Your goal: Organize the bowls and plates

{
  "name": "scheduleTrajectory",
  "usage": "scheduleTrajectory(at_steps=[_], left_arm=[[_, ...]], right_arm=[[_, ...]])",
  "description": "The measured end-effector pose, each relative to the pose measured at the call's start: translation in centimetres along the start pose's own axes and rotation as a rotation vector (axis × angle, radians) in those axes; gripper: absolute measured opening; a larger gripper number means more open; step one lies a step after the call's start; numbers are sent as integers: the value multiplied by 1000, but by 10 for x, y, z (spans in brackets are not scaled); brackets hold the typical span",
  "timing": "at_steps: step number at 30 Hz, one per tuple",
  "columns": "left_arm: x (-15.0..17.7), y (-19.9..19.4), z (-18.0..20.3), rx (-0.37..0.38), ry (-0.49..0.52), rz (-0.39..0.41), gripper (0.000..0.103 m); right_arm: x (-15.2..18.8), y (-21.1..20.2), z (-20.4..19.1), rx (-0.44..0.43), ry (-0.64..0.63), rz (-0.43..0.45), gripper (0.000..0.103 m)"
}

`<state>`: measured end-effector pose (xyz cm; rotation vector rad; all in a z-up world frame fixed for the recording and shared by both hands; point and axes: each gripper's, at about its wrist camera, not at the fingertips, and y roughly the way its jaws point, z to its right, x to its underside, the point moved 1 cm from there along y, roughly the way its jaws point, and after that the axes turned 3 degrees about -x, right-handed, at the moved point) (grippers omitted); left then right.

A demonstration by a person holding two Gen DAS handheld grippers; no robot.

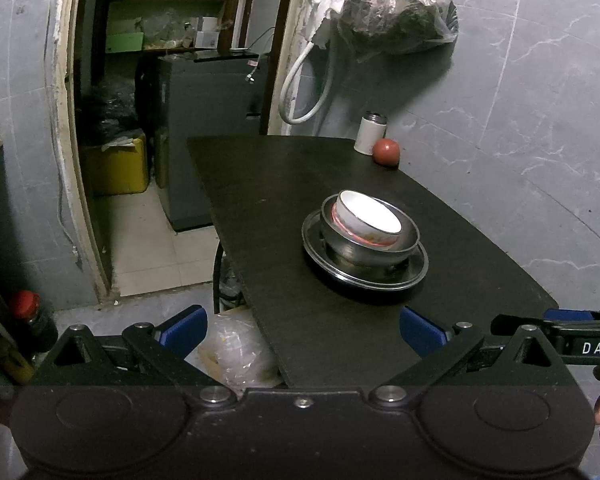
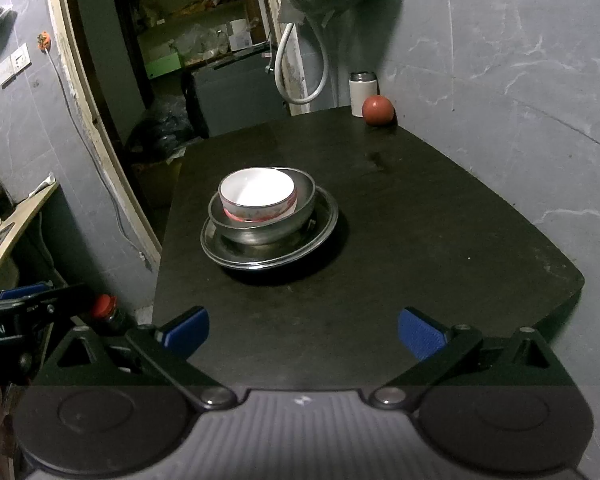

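A white bowl [image 1: 370, 216] [image 2: 258, 194] with a red pattern sits tilted inside a steel bowl [image 1: 364, 246] [image 2: 268, 232], which rests on a steel plate [image 1: 320, 256] [image 2: 320, 236] on the dark table [image 1: 280, 200] [image 2: 420, 220]. My left gripper [image 1: 302, 330] hangs open near the table's front left edge, well short of the stack. My right gripper [image 2: 303, 330] is open over the table's near end, with the stack ahead and to the left. Nothing lies between either pair of blue fingertips.
A white flask [image 1: 370, 134] [image 2: 362, 94] and a red ball [image 1: 386, 152] [image 2: 377, 110] stand at the table's far corner by the grey wall. A plastic bag [image 1: 396, 12] and white hose [image 1: 300, 88] hang above. A doorway [image 1: 140, 120] opens left; a red-capped bottle [image 1: 28, 312] stands low left.
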<state>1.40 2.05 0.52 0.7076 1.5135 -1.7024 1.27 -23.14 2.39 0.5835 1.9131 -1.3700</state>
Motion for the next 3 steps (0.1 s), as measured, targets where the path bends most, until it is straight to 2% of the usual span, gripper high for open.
scheduleTrajectory(at_steps=[3], left_arm=[[1,1,1,0,2,-3,102]], right_arm=[[0,1,1,0,2,-2,103]])
